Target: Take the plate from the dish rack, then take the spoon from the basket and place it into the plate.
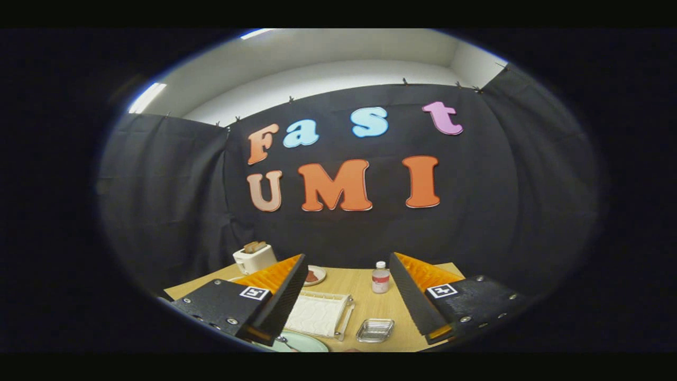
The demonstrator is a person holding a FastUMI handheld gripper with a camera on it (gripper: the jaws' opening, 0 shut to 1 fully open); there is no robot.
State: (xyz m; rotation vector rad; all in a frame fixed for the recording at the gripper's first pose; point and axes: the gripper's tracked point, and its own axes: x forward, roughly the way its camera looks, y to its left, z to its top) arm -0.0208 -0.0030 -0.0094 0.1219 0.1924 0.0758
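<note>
Pale wood — that is the table (365, 296), and most of what sits on it lies low between and beyond the gripper's (349, 264) two fingers. The fingers stand spread wide apart, holding nothing, with open air between them and the table well below.

Nearest of all, just under the left finger's near end, is a pale green plate (307, 344) lying flat on the wood. A spoon (286, 342) rests in it, bowl toward the finger, though much of both is cut off from sight, so I cannot tell how the handle lies. Just beyond the plate sits a white dish rack (320, 314) with a ribbed mat and a thin wire frame round it; nothing stands in it. To its right, apart from it, is a small clear glass tray (375, 329), shallow and rectangular.

Farther off, between the fingertips, a small bottle (380, 277) with a white cap stands upright. To the left of it, partly hidden behind the left finger's tip, is a small plate (316, 275) with something reddish-brown on it. Farther left again — beyond the left finger — a white toaster (255, 257) stands at the table's back corner with slices of toast (255, 246) poking out of its top. Black cloth hangs behind the table.
</note>
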